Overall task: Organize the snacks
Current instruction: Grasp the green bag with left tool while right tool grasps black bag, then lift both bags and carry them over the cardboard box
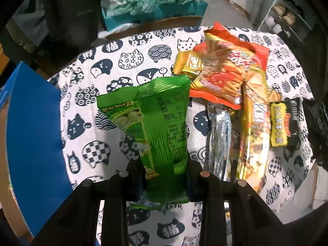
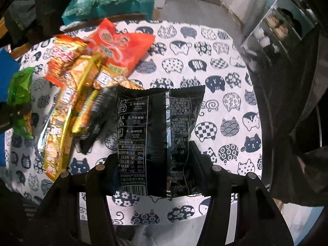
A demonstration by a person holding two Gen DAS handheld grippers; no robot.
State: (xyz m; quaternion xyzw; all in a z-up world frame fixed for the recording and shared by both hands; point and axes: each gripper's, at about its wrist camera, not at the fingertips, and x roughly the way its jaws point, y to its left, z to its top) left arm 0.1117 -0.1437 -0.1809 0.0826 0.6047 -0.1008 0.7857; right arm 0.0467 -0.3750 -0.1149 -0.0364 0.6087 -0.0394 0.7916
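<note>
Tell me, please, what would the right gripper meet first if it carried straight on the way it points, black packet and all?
Probably the cat-print tablecloth: the right gripper, shut on the black packet, points down at bare cloth right of the snack pile. Depth is unclear.

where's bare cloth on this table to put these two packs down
Right wrist view: open cat-print tablecloth runs from the black packet in the right gripper to the far and right edges. Left wrist view: a bare strip between the blue box and the green packet in the left gripper. The snack pile is crowded.
</note>
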